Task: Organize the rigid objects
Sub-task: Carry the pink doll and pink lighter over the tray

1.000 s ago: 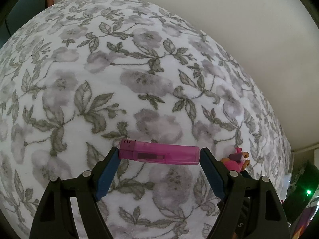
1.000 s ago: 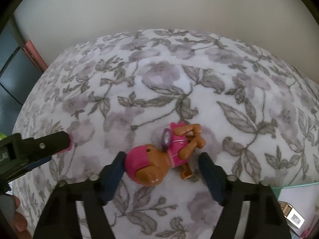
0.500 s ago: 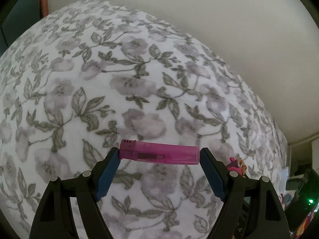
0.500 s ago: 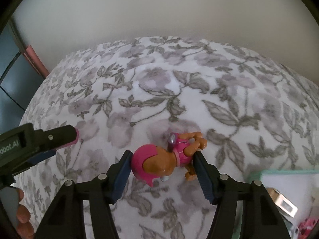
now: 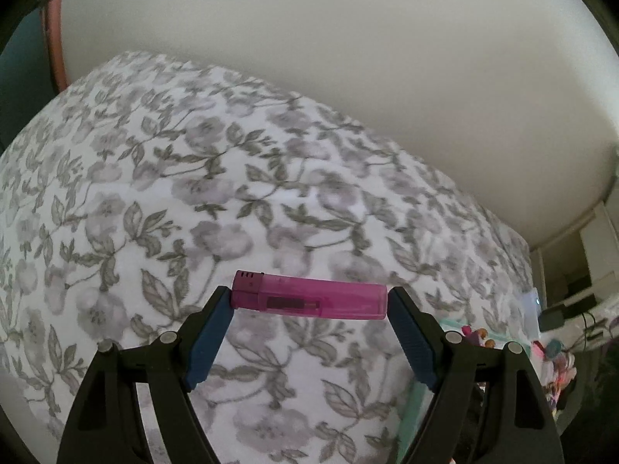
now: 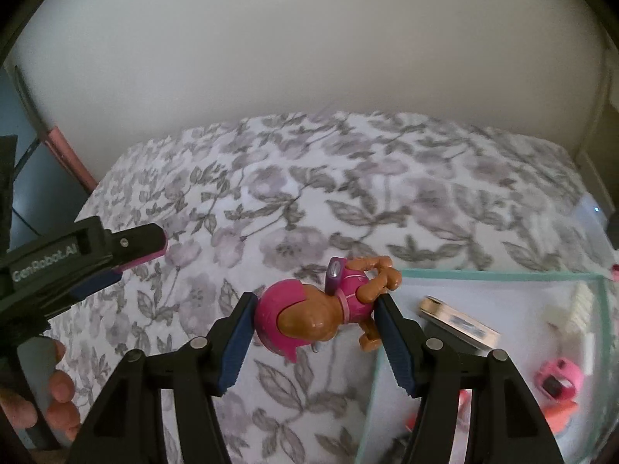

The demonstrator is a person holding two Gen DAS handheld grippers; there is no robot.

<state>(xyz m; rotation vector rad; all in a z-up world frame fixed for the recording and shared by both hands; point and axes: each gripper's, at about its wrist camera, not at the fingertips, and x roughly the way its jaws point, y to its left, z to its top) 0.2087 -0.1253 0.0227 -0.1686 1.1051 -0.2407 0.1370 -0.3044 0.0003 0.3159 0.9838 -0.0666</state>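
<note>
My left gripper [image 5: 309, 301] is shut on a translucent pink lighter [image 5: 309, 297], held crosswise between the blue pads above the floral bedspread [image 5: 193, 193]. My right gripper [image 6: 315, 309] is shut on a pink and brown toy pup figure [image 6: 309, 313], lifted off the bedspread [image 6: 309, 201] at the left edge of a clear box with a teal rim [image 6: 503, 275]. The left gripper [image 6: 127, 251] also shows at the left of the right wrist view, with the lighter's end at its tip.
The clear box holds a beige rectangular item [image 6: 458, 321], a white piece [image 6: 572, 309] and a pink toy [image 6: 559, 379]. A wall rises behind the bed. A hand [image 6: 50, 394] is at lower left. Toys [image 5: 479, 334] and clutter lie at the left wrist view's right edge.
Both grippers have risen from the bedspread with their objects. The right gripper closed on the pup figure and carried it right to the clear box's edge.
</note>
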